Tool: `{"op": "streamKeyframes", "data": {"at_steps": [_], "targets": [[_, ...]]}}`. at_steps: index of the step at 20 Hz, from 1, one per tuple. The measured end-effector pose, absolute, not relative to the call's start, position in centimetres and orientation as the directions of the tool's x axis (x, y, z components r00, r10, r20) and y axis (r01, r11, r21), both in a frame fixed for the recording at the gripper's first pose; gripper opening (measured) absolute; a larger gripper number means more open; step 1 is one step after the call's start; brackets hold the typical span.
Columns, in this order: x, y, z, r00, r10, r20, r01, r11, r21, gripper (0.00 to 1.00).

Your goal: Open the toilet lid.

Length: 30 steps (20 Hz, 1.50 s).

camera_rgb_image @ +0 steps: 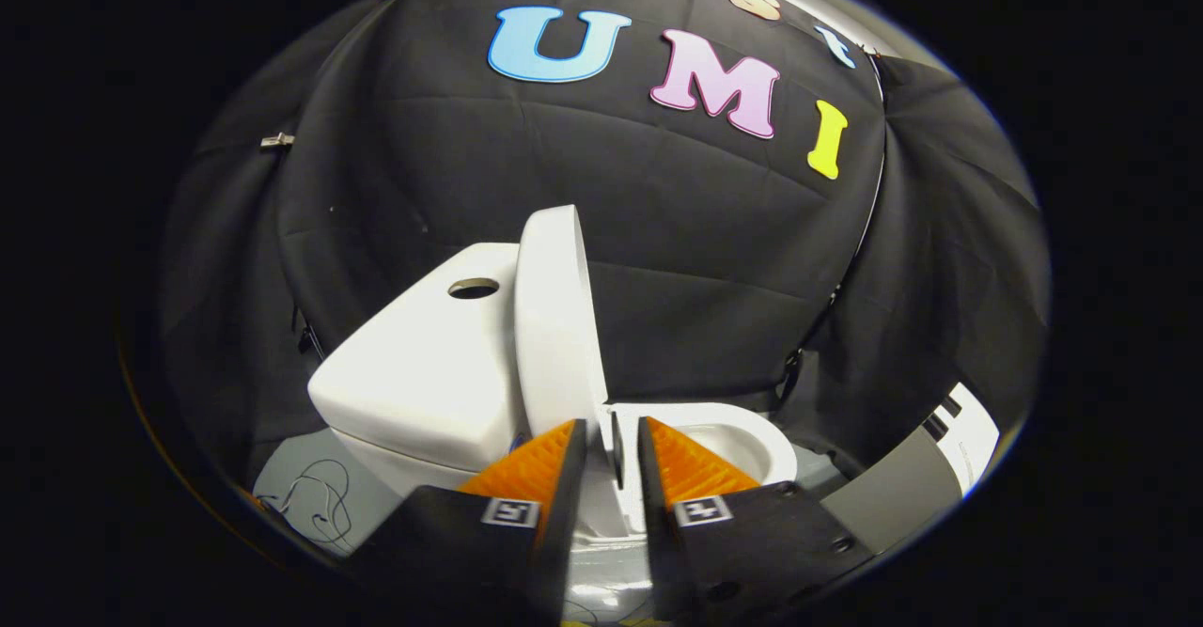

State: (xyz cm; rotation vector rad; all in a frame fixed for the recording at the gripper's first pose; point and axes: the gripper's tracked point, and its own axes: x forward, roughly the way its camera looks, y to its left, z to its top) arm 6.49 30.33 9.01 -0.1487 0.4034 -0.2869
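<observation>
While we look along the gripper (pixel 612 446), its two fingers sit a narrow gap apart, nothing pinched that we can confirm. The gap frames the near edge of the toilet seat (pixel 620 462); we can't tell whether either finger touches it.

Toilet lid (pixel 554 326) is raised, standing close to upright and leaning back against the tank (pixel 423 364). We see it nearly edge-on, just beyond the fingertips and rising above them. The tank top has a round hole (pixel 474 288) near its far edge.

Bowl (pixel 742 444) lies open beyond the right finger, its rim and white inside showing.

Floor (pixel 291 481) under the toilet is grey, with a thin wire (pixel 320 505) looped on it beside the tank base. A grey and white panel (pixel 926 467) stands past the right finger, near the bowl. Black cloth (pixel 705 260) hangs behind everything as the wall.
</observation>
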Motion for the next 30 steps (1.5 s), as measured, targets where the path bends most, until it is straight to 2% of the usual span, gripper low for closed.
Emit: {"op": "streamKeyframes", "data": {"at_steps": [3, 4, 5, 6, 12, 21, 24, 27, 30], "targets": [[7.5, 32.3, 8.7, 0.903, -0.182, -0.389, 0.138, 0.981, -0.138, 0.86], [7.6, 32.1, 8.5, 0.897, -0.185, -0.402, 0.139, 0.980, -0.140, 1.00], [7.3, 31.6, 8.5, 0.891, -0.197, -0.409, 0.152, 0.978, -0.140, 0.97], [7.4, 31.6, 8.5, 0.891, -0.199, -0.409, 0.158, 0.979, -0.132, 1.00], [7.3, 31.8, 9.0, 0.897, -0.183, -0.402, 0.139, 0.981, -0.137, 1.00], [5.6, 31.2, 14.2, 0.933, -0.048, -0.356, 0.052, 0.999, 0.001, 1.00], [5.2, 29.3, 16.6, 0.953, -0.012, -0.303, 0.017, 1.000, 0.012, 0.99], [4.8, 26.8, 17.2, 0.954, 0.032, -0.297, -0.015, 0.998, 0.061, 0.99], [4.6, 22.1, 17.6, 0.963, 0.019, -0.270, 0.004, 0.997, 0.083, 0.99]]}}
